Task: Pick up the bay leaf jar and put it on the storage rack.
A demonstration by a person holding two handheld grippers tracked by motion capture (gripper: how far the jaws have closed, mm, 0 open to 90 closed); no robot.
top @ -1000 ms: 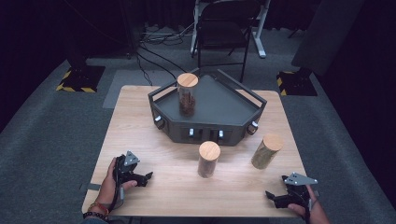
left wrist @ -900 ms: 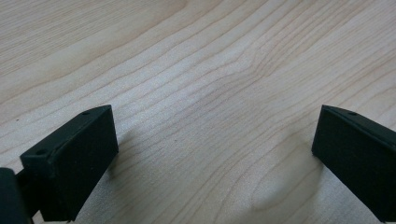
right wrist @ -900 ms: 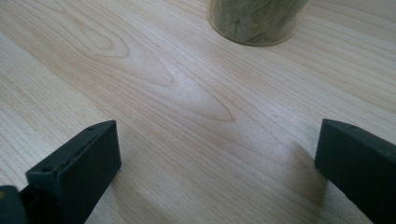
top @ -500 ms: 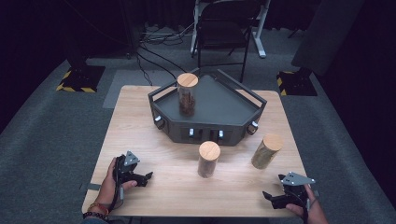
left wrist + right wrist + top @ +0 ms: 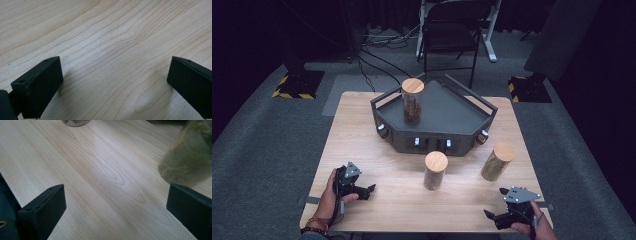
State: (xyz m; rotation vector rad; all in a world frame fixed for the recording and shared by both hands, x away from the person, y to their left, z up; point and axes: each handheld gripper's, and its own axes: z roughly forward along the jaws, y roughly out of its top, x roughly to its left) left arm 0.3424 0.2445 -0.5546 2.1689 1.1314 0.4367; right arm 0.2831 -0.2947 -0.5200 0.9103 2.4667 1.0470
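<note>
At the near left, the left gripper (image 5: 371, 189) is resting wide open and empty. The middle jar (image 5: 435, 170) and right jar (image 5: 497, 162) are standing before the tray (image 5: 482, 107). The right gripper (image 5: 490, 215), spread and empty, is probably readying to reach toward the right jar.

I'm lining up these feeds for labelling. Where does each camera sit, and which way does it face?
High view: above the person's side, looking forward and down on the light wooden table; both hands show.
Left gripper view: rides the left claw, jaws wide over bare wood.
Right gripper view: rides the right claw, facing the wooden-lidded jar of greenish contents, shared with the high view.
</note>
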